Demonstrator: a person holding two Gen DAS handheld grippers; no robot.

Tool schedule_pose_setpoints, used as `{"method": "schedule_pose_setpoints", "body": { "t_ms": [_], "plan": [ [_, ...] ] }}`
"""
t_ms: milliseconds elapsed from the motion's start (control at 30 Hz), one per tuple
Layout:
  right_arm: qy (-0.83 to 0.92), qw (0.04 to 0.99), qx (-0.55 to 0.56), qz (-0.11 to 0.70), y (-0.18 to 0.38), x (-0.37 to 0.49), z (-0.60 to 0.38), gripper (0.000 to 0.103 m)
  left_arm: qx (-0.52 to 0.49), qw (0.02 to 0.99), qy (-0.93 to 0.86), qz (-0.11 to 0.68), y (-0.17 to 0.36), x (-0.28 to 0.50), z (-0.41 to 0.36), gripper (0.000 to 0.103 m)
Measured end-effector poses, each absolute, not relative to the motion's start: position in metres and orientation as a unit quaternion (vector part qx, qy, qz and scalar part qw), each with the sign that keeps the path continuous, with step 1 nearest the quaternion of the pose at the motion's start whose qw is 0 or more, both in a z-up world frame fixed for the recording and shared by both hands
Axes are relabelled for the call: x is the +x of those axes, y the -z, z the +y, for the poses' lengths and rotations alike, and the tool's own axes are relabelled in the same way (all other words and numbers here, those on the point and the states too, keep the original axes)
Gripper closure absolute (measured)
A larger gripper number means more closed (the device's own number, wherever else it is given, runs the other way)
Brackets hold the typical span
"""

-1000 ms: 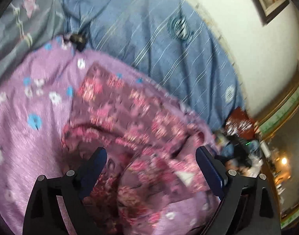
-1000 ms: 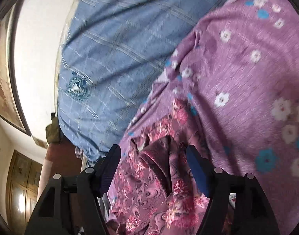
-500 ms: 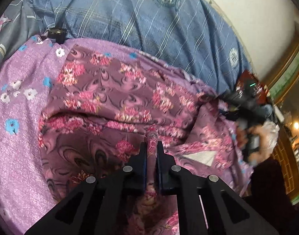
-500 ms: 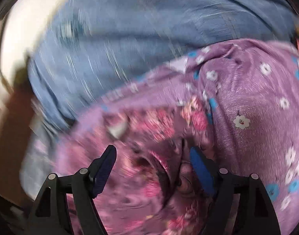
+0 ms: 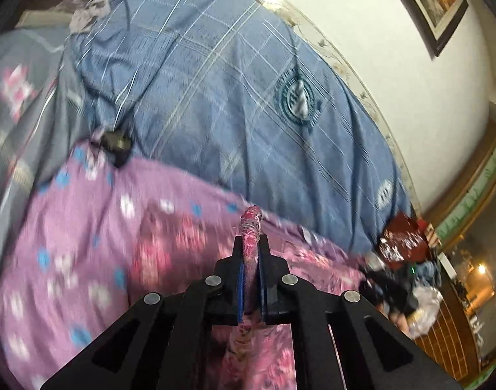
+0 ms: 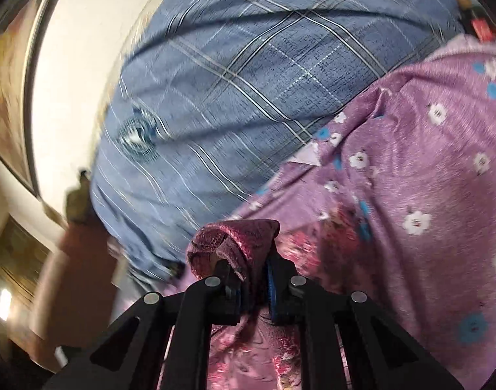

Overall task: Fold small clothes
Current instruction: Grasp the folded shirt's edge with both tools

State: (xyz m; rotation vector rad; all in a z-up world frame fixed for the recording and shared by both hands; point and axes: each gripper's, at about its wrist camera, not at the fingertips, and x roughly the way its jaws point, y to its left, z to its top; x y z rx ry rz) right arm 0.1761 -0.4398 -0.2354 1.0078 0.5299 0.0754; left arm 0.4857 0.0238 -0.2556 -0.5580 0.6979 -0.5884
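Note:
The small garment is dark pink cloth with a rose and swirl print. In the left wrist view my left gripper is shut on a thin fold of it, and a tip of cloth pokes out past the pads. The rest hangs below and trails over the purple flowered sheet. In the right wrist view my right gripper has its jaws closing on a bunched edge of the same garment. The pads press on the cloth, which is lifted above the sheet.
A blue checked blanket covers the bed behind the sheet, up to the white wall. Grey floral cloth lies at the left, with a small dark object beside it. Red clutter sits by the bed's right edge, and a framed picture hangs above.
Both grippers went from wide open over the garment to closed on its cloth. Both have lifted with it, so the garment no longer lies spread on the sheet.

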Motion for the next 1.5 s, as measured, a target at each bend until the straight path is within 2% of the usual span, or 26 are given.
{"method": "schedule_pose_setpoints", "body": {
  "t_ms": [100, 167, 267, 367, 500, 700, 900, 1167, 1333, 1500],
  "plan": [
    [-0.024, 0.838, 0.487, 0.246, 0.243, 0.192, -0.441, 0.092, -0.346, 0.812, 0.265, 0.389, 0.29, 0.541, 0.016, 0.098],
    [-0.027, 0.827, 0.503, 0.248, 0.252, 0.204, -0.443, 0.092, -0.341, 0.806, 0.228, 0.426, 0.318, 0.566, 0.006, 0.098],
    [-0.018, 0.822, 0.508, 0.256, 0.263, 0.218, -0.447, 0.092, -0.348, 0.816, 0.189, 0.422, 0.351, 0.583, 0.003, 0.098],
    [-0.003, 0.817, 0.509, 0.27, 0.278, 0.231, -0.454, 0.091, -0.346, 0.829, 0.188, 0.397, 0.356, 0.579, 0.0, 0.098],
    [-0.008, 0.813, 0.515, 0.271, 0.284, 0.234, -0.459, 0.091, -0.354, 0.829, 0.191, 0.389, 0.349, 0.57, -0.007, 0.098],
    [-0.02, 0.818, 0.521, 0.242, 0.268, 0.226, -0.459, 0.092, -0.331, 0.839, 0.189, 0.388, 0.321, 0.558, -0.014, 0.098],
    [-0.02, 0.838, 0.501, 0.214, 0.247, 0.22, -0.46, 0.092, -0.352, 0.832, 0.195, 0.382, 0.312, 0.557, -0.006, 0.098],
    [-0.009, 0.84, 0.485, 0.243, 0.251, 0.225, -0.459, 0.092, -0.326, 0.843, 0.183, 0.386, 0.306, 0.533, -0.006, 0.098],
    [-0.019, 0.858, 0.466, 0.217, 0.22, 0.178, -0.456, 0.092, -0.315, 0.85, 0.202, 0.371, 0.269, 0.485, -0.006, 0.098],
    [-0.004, 0.871, 0.44, 0.217, 0.192, 0.115, -0.453, 0.093, -0.289, 0.862, 0.239, 0.341, 0.211, 0.414, -0.002, 0.098]
  ]
}}
